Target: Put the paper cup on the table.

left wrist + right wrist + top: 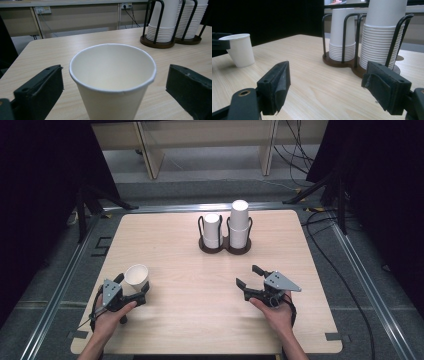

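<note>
High view: a light wood table (pixel 200 315). Near the far edge, in the middle, sits a dark cup rack (pixel 224 246) w/ two stacks of white cups. The left stack (pixel 212 230) is short, the right stack (pixel 239 223) is taller. At front left a single paper cup (pixel 136 276) stands upright, mouth up. The left gripper (pixel 134 287), held by the left hand (pixel 111 312), has its jaws spread wide on both sides of the cup; can't tell if they touch it. At front right the right gripper (pixel 248 276) is in the right hand (pixel 275 310), jaws wide apart w/ nothing btw them, pointing toward the rack.

Left gripper view: the cup (pixel 112 82) is right btw the two black jaws, a gap on each side, so not squeezed. The cup is empty inside. The rack (pixel 160 41) and stacks are far off at top right.

Right gripper view: both jaws are spread over bare table. The rack (pixel 342 62) is ahead, w/ the short stack (pixel 342 37) left and the tall stack (pixel 382 37) right. The lone cup (pixel 239 50) stands far left, w/ part of the left gripper (pixel 219 43) by it.
</note>
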